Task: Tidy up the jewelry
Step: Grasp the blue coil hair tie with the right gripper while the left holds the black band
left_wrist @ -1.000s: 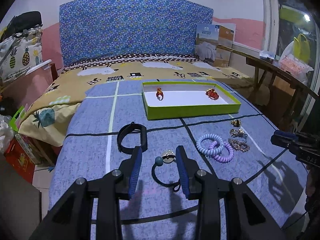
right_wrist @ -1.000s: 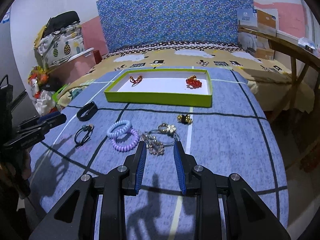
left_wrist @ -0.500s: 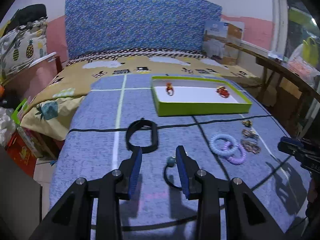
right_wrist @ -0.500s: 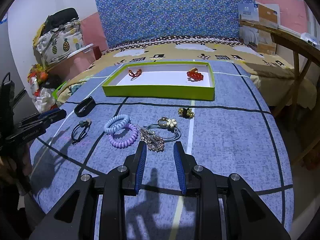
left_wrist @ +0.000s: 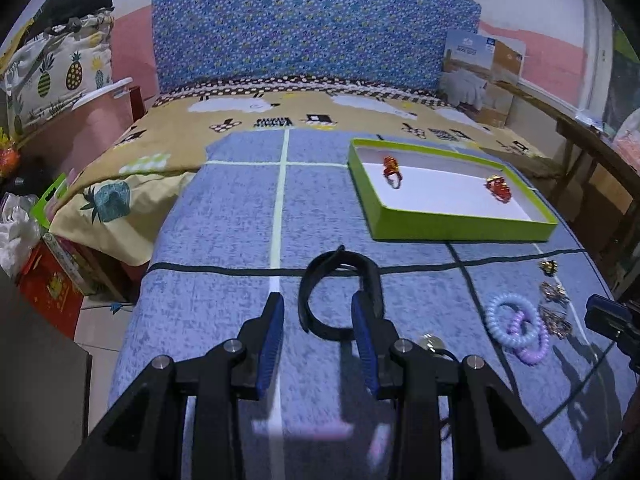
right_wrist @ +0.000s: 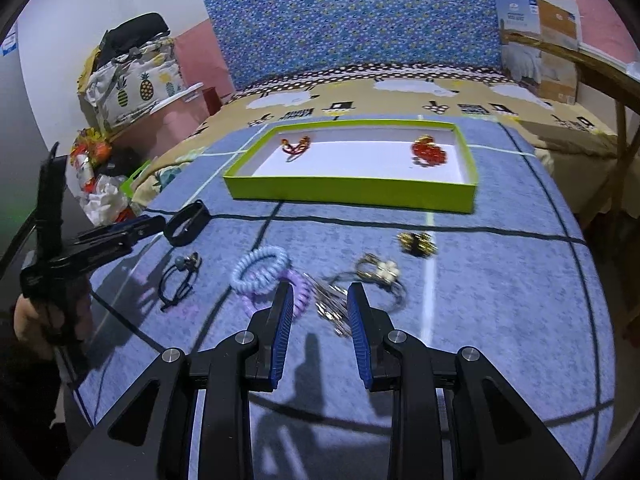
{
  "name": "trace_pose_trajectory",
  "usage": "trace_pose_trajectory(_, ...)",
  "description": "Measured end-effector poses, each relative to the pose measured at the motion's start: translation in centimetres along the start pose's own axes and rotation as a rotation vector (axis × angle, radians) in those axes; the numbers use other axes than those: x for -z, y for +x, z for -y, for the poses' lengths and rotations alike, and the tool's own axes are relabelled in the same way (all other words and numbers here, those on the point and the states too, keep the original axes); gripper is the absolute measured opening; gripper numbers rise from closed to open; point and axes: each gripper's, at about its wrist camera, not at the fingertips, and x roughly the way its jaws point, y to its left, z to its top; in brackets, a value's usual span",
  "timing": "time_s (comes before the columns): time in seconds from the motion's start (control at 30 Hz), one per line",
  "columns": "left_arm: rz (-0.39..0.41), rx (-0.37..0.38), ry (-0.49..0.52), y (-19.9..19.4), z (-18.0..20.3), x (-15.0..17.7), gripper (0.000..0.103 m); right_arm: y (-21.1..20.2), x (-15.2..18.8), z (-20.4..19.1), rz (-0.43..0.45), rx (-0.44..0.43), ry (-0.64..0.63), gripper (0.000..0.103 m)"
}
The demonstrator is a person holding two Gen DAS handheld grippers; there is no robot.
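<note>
A green tray (left_wrist: 460,233) with a white floor holds two red pieces (left_wrist: 391,167) (left_wrist: 498,190); the right wrist view shows it too (right_wrist: 352,193). My left gripper (left_wrist: 319,312) is open, its fingers either side of a black band (left_wrist: 316,320) on the blue cloth. My right gripper (right_wrist: 318,300) is open just over a silver-gold chain piece (right_wrist: 330,304). Beside it lie a blue coil tie (right_wrist: 260,268), a purple coil tie (right_wrist: 298,296), a flower bracelet (right_wrist: 380,274), a gold-black clip (right_wrist: 416,242) and a black bead tie (right_wrist: 180,280).
The cloth covers a bed with a blue patterned headboard (left_wrist: 312,28). A wooden bench (left_wrist: 580,128) stands on the right. Bags and boxes (left_wrist: 44,264) sit on the floor to the left, past the bed's edge.
My left gripper moved left from the black bead tie to the black band. My right gripper moved forward and lower onto the chain piece.
</note>
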Motion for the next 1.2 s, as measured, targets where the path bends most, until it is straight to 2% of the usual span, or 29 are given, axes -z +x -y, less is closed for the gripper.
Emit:
trace_pose_trajectory(0.4,-0.088,0.016,-0.001,2.7,0.4,-0.8,0.036,5.0,-1.9,-1.7,-0.094,-0.048,-0.011,0.027)
trace_pose_trajectory(0.77,-0.114,-0.008,0.007,3.4,0.4,-0.9,0.018,6.6,-2.1,-3.1,-0.147,-0.01,-0.071,0.011)
trace_pose_trajectory(0.8,-0.113,-0.015,0.013,3.4,0.4,-0.9,0.013,6.5,-2.1,-3.2,-0.149,-0.005,-0.077,0.01)
trace_pose_trajectory(0.83,-0.113,-0.015,0.017,3.4,0.5,-1.0,0.01,6.5,-2.1,-3.3,-0.151,0.0,-0.085,0.01)
trace_pose_trajectory(1.2,-0.066,0.024,0.043,1.0,1.0,-0.6,0.009,3.7,-2.3,-3.0,-0.072,0.009,-0.068,0.01)
